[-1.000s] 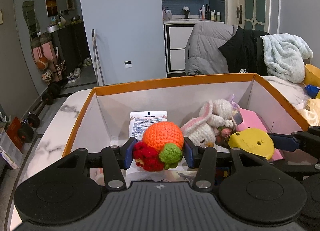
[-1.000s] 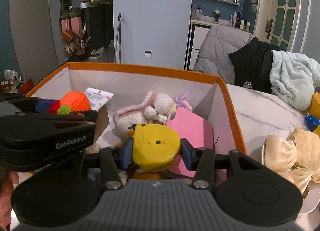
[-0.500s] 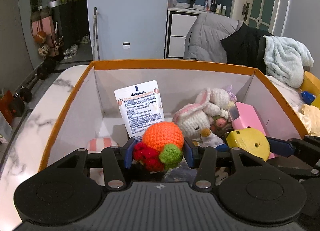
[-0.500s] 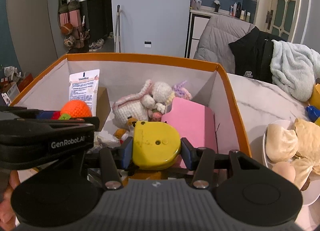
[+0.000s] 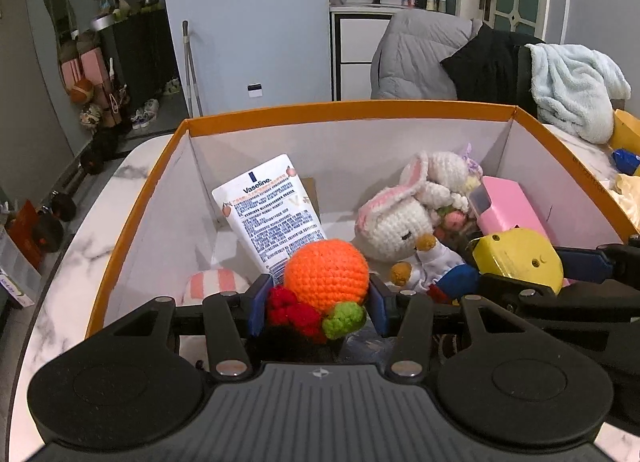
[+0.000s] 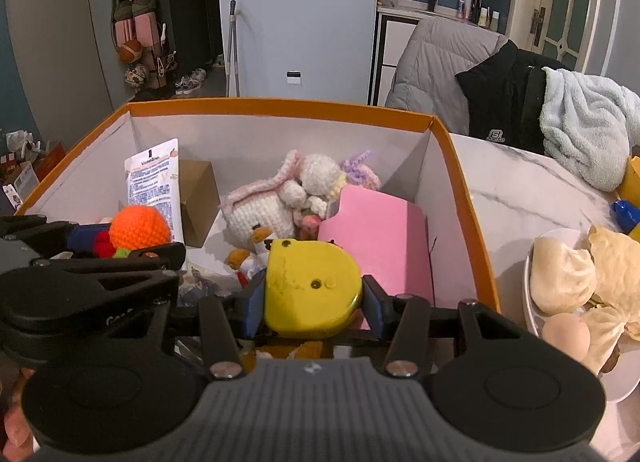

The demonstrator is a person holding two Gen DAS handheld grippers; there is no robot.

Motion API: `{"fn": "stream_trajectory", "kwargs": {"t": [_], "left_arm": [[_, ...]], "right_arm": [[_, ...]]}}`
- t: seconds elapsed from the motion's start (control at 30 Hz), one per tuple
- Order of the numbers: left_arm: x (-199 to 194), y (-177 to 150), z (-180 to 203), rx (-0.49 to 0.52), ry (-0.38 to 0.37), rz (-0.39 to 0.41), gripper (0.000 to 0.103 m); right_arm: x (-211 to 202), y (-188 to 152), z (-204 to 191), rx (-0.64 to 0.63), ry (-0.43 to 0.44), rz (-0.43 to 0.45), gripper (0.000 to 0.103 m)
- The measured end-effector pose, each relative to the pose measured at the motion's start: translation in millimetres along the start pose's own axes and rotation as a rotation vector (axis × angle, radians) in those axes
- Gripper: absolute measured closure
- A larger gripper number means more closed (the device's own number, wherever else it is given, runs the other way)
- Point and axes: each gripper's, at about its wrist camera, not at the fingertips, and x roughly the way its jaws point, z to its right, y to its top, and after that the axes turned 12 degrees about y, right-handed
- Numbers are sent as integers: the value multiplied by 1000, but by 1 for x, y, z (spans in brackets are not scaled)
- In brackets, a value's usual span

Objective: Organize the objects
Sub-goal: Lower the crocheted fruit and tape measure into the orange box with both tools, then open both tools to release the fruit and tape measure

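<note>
My left gripper [image 5: 318,304] is shut on an orange crochet ball [image 5: 326,276] with red and green bits, held over the near end of the orange-rimmed box [image 5: 344,112]. My right gripper [image 6: 314,298] is shut on a yellow tape measure [image 6: 312,288], also over the box [image 6: 280,108], right of the left gripper. Inside the box lie a Vaseline tube [image 5: 272,214], a white crochet bunny [image 5: 400,222], a pink box [image 6: 376,234], a brown carton [image 6: 196,198] and a striped pink item [image 5: 214,282].
The box stands on a white marble table [image 6: 520,190]. A plate of buns and an egg [image 6: 568,294] sits right of the box. A chair with jackets and a pale blue towel [image 6: 588,126] stands behind the table.
Both grippers have risen and pulled back a little over the box, each still holding its item. More of the box's inside shows, including the whole Vaseline tube.
</note>
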Motion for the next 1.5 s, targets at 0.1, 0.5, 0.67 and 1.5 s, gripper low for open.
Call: {"fn": "stream_trajectory", "kwargs": {"t": [0.1, 0.5, 0.67, 1.5], "left_arm": [[0, 0, 0, 9, 4, 1, 46], [1, -2, -2, 2, 1, -4, 43], [2, -2, -3, 6, -1, -9, 42], [-10, 14, -20, -59, -3, -74, 20]], "right_arm": [[0, 0, -1, -3, -2, -8, 51], [0, 1, 2, 9, -3, -16, 45], [0, 0, 2, 8, -4, -15, 45], [-30, 11, 5, 37, -10, 69, 14]]}}
